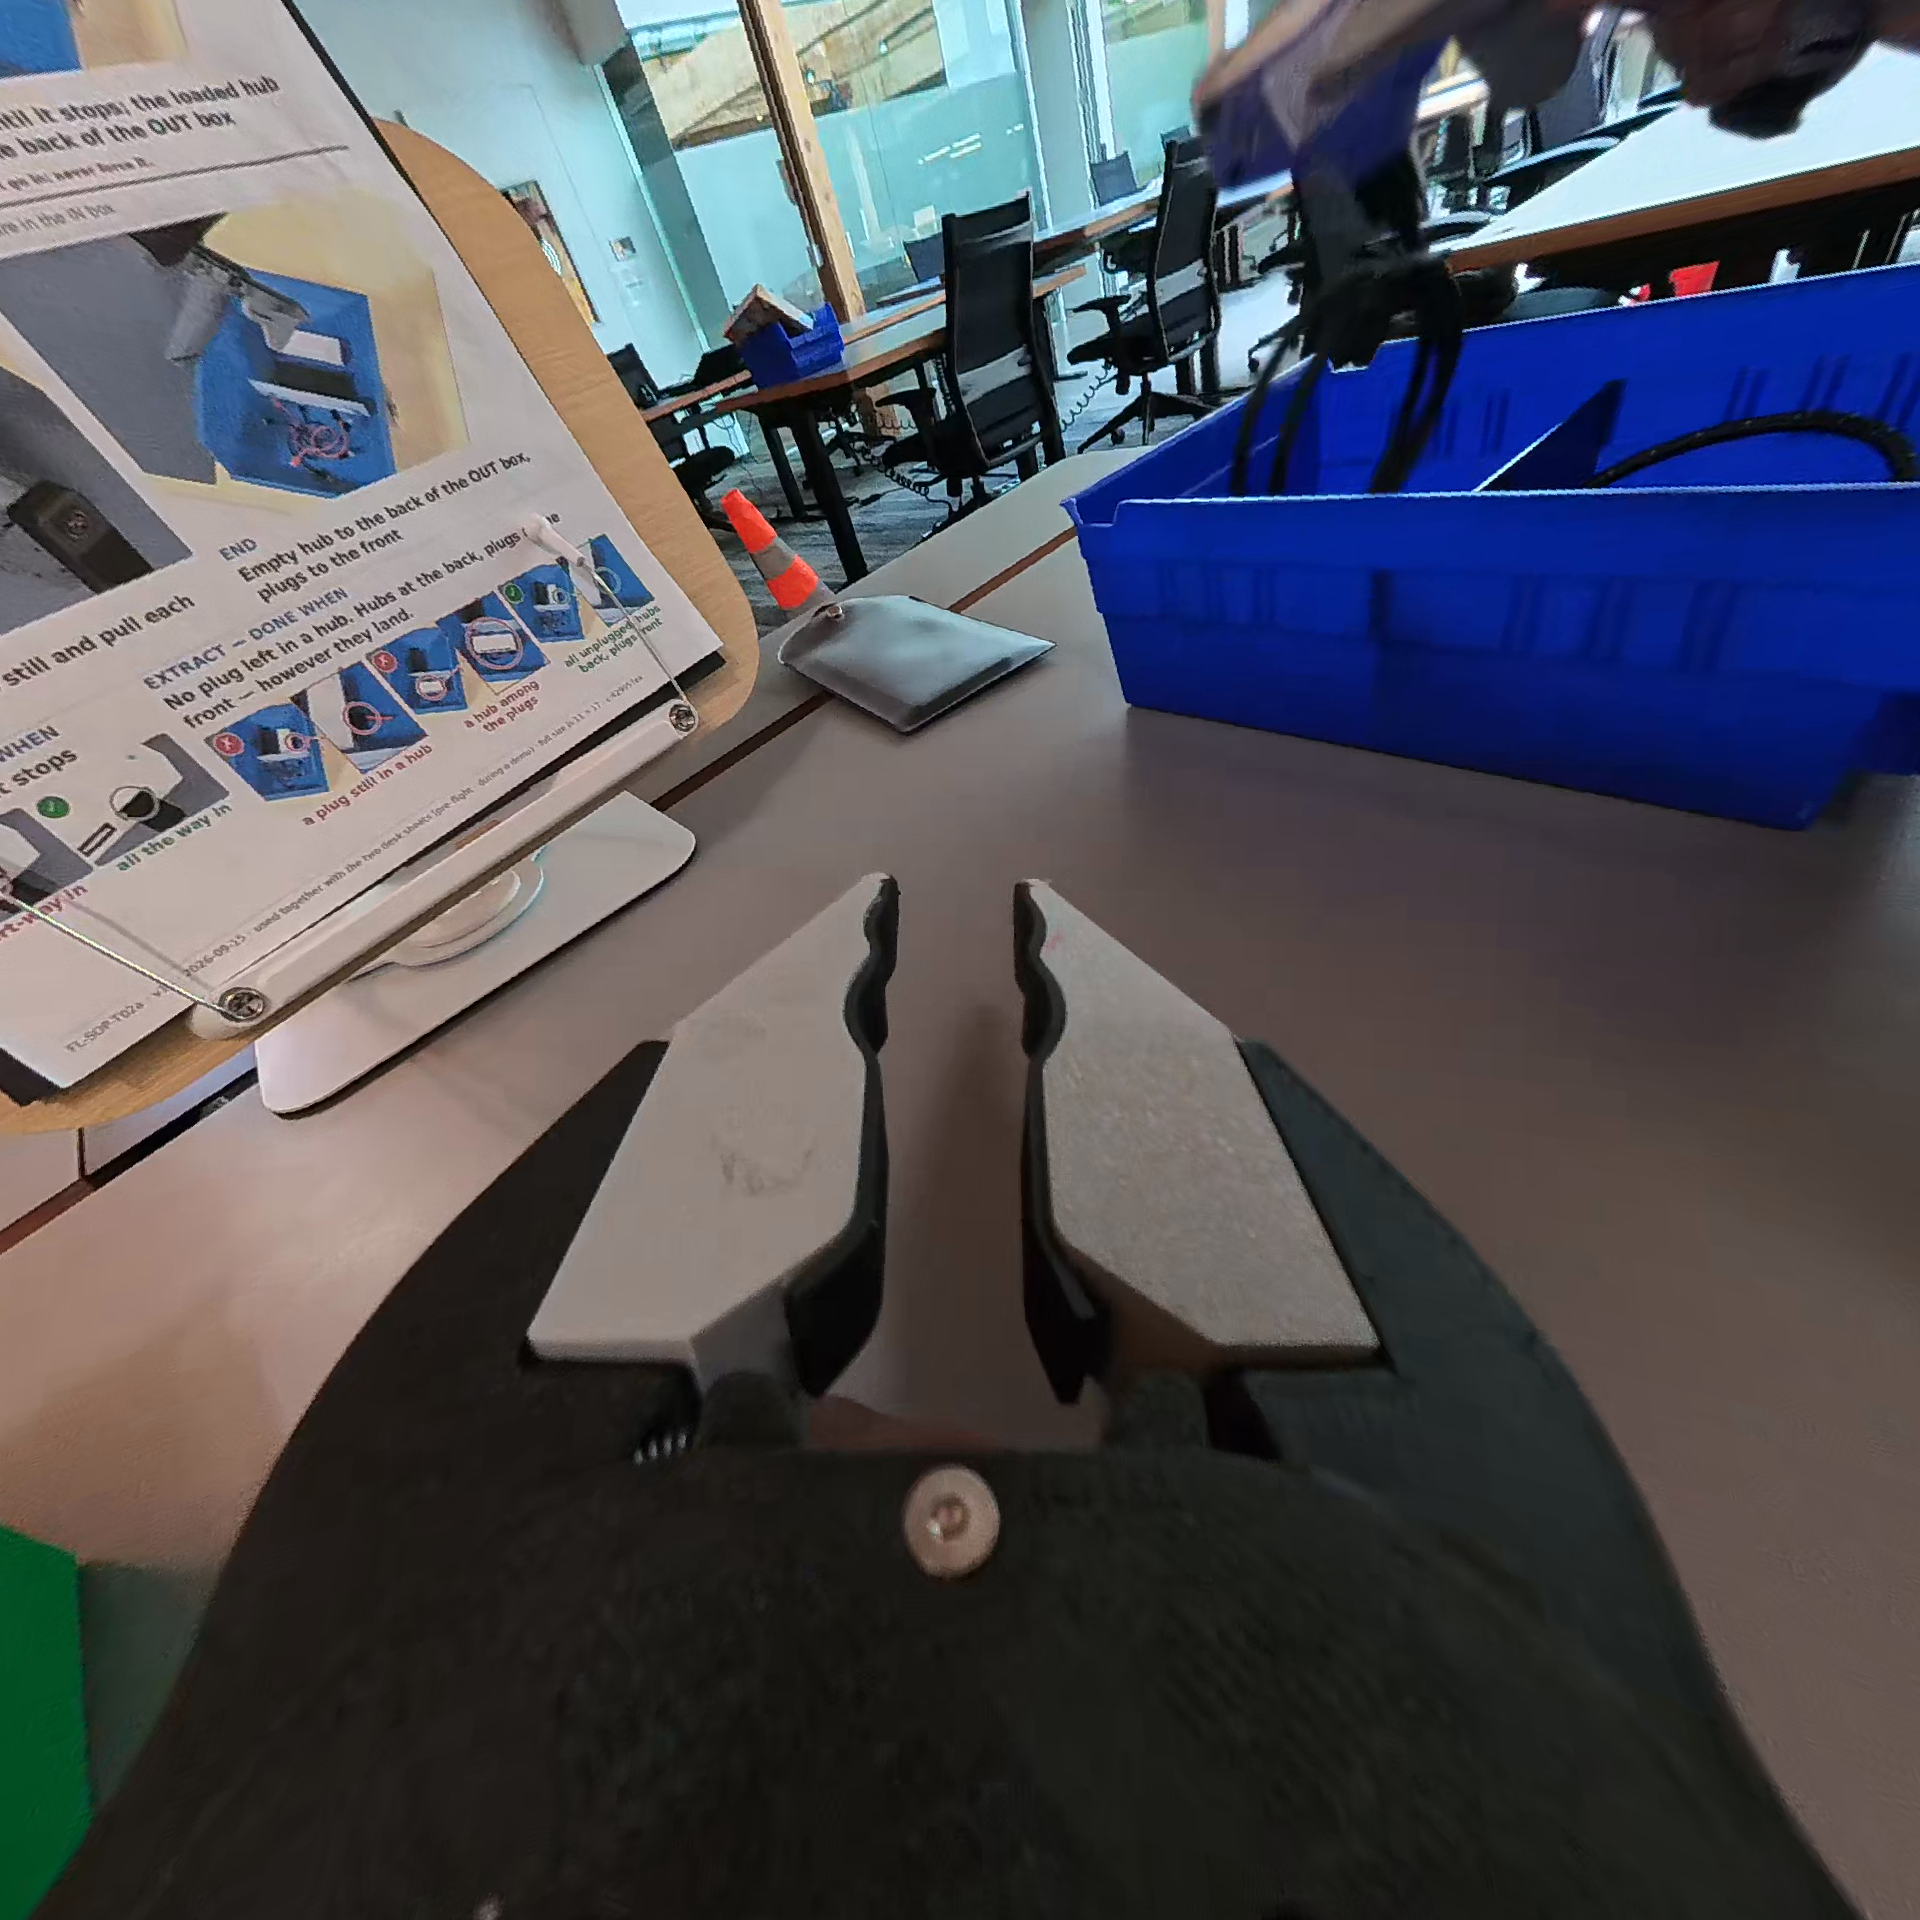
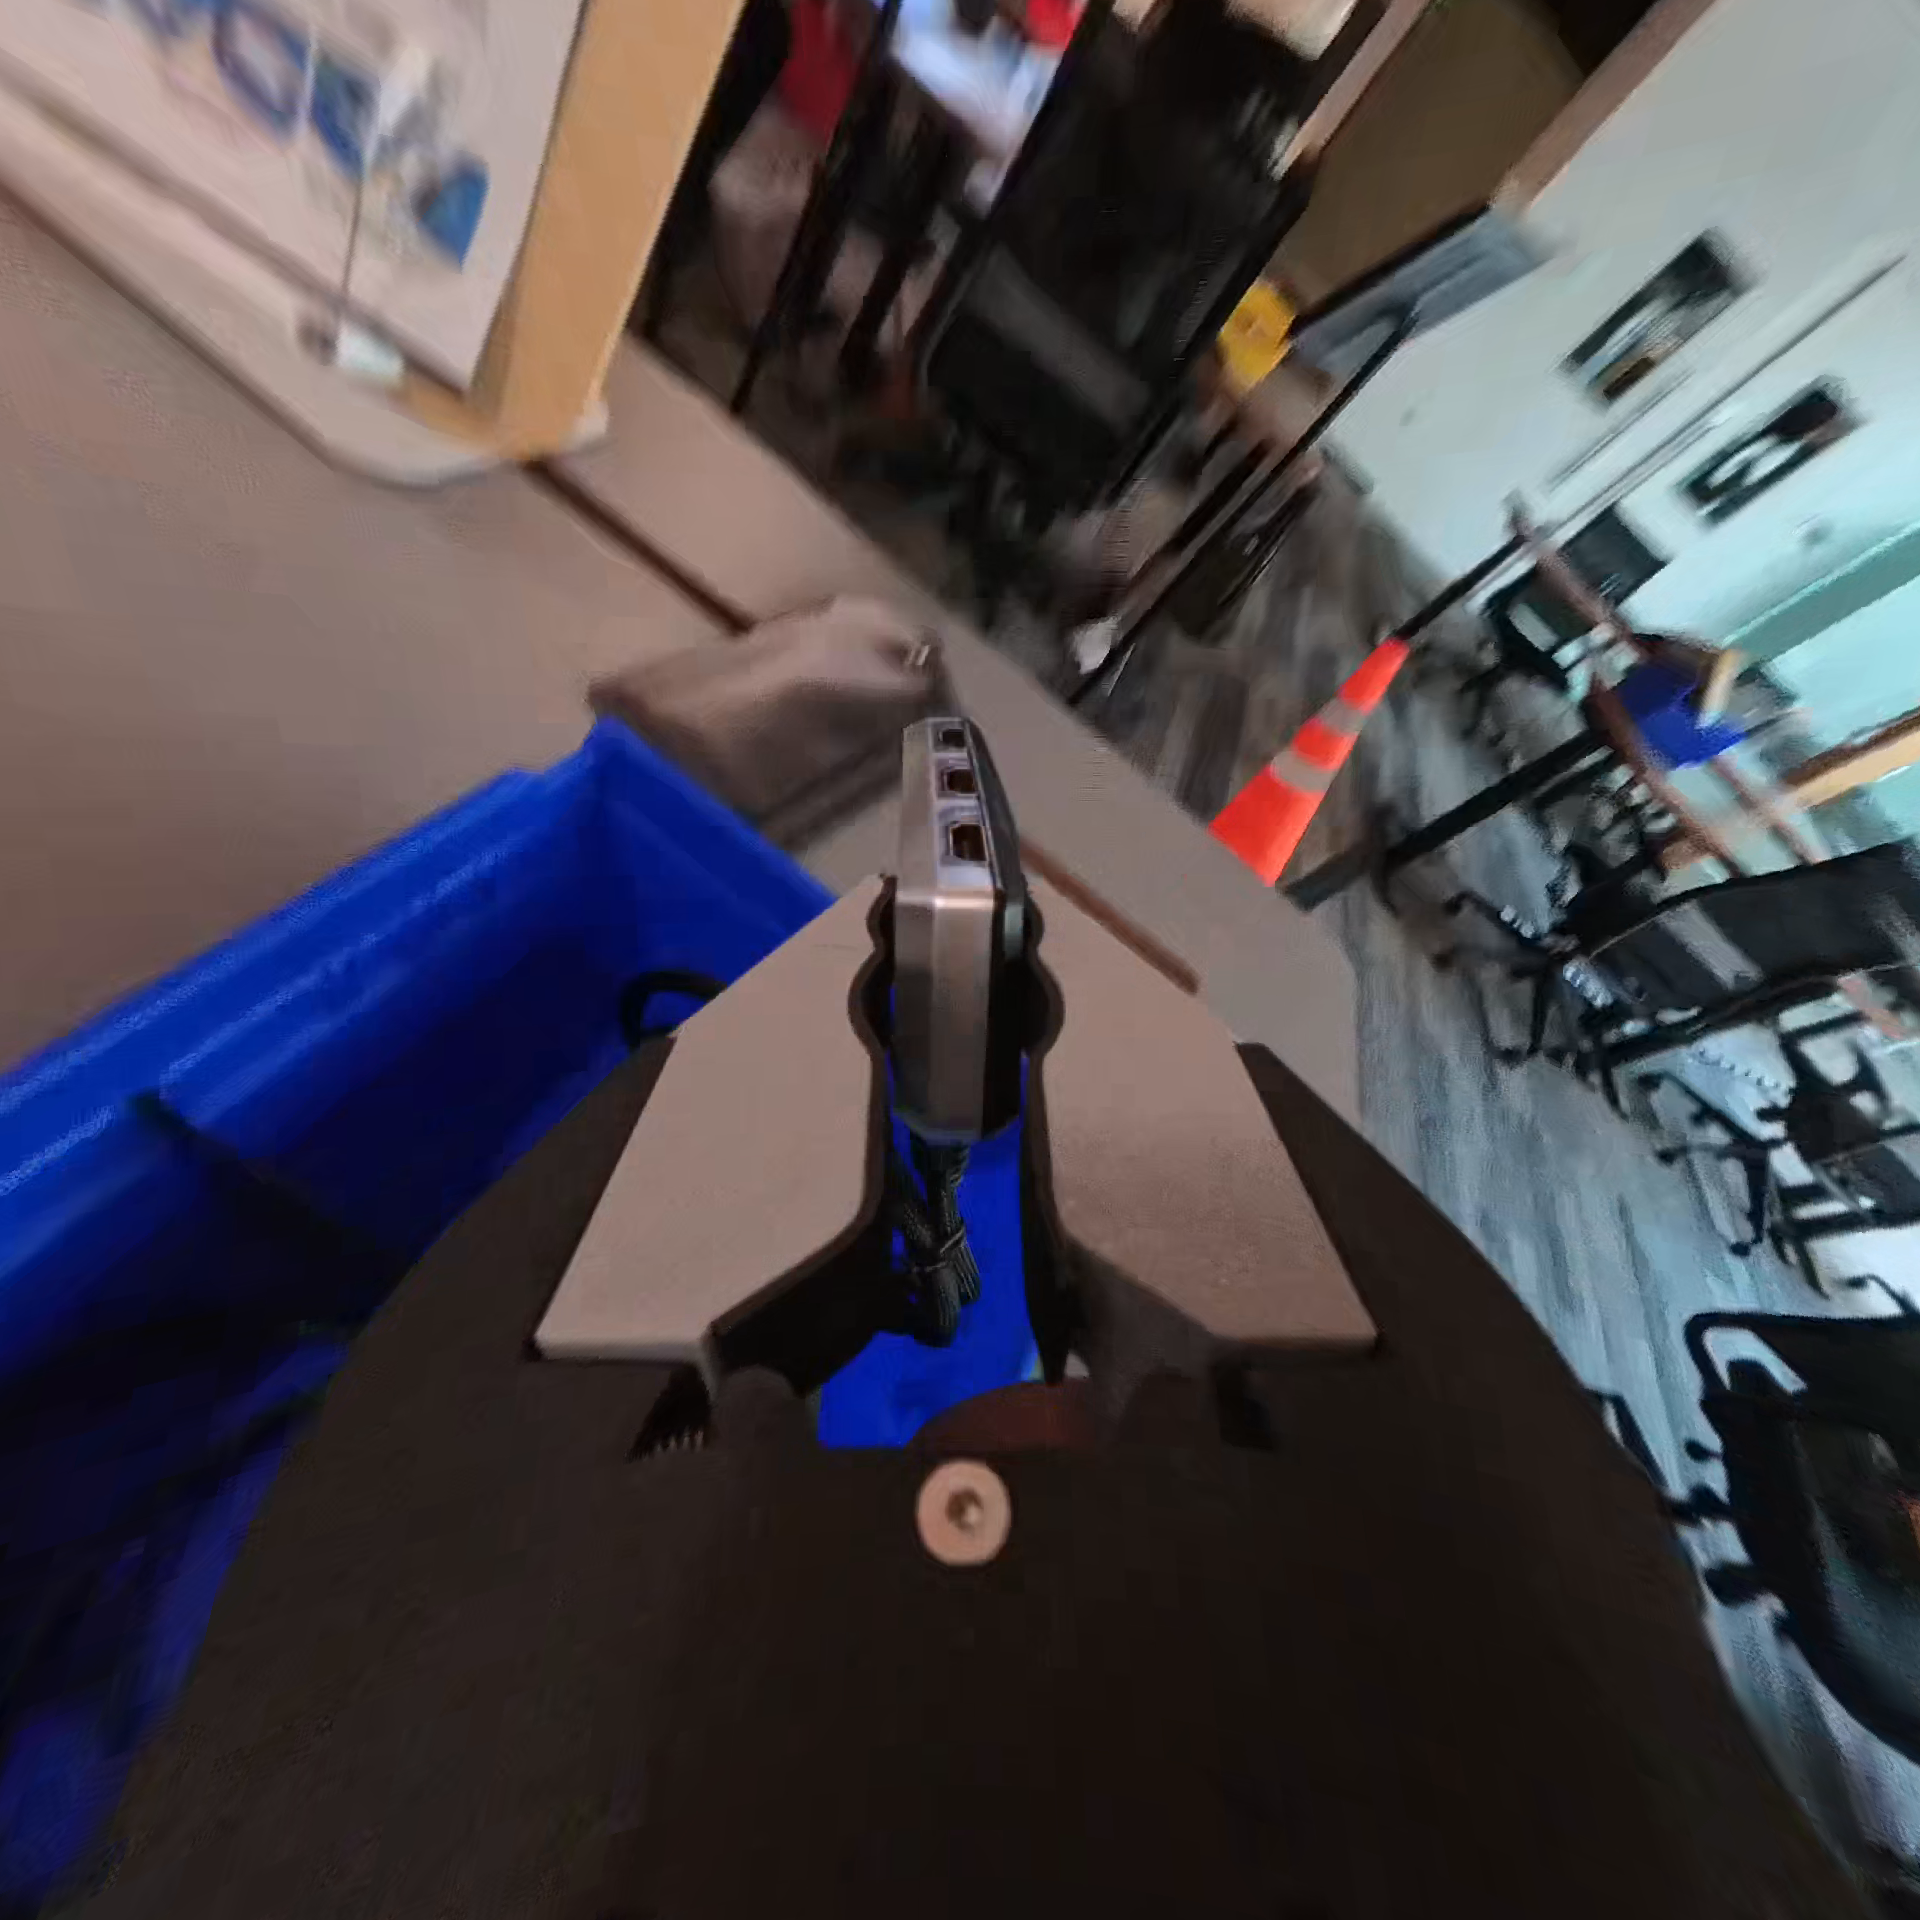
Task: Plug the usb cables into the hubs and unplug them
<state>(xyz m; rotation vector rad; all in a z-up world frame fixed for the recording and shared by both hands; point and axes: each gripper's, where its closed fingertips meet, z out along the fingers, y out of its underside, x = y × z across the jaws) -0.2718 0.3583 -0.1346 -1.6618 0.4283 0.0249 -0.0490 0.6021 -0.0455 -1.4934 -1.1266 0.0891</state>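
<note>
My right gripper (image 2: pixel 951 914) is shut on a grey metal hub (image 2: pixel 951 883) with several ports along its edge. It holds the hub above a blue bin (image 2: pixel 343 1029), and a bundled black cable (image 2: pixel 935 1247) hangs from the hub between the fingers. My left gripper (image 1: pixel 956 904) is open and empty, low over the grey table (image 1: pixel 1351 1039). In the left wrist view the right gripper (image 1: pixel 1340 135) is blurred at the top right above the blue bin (image 1: pixel 1455 644), with black cables (image 1: pixel 1382 312) dangling into the bin.
A printed instruction sheet on a wooden stand (image 1: pixel 312 520) stands at the left. A grey pouch (image 1: pixel 914 660) lies near the table's far edge, and it also shows in the right wrist view (image 2: pixel 769 696). An orange cone (image 1: pixel 774 551), desks and office chairs stand beyond.
</note>
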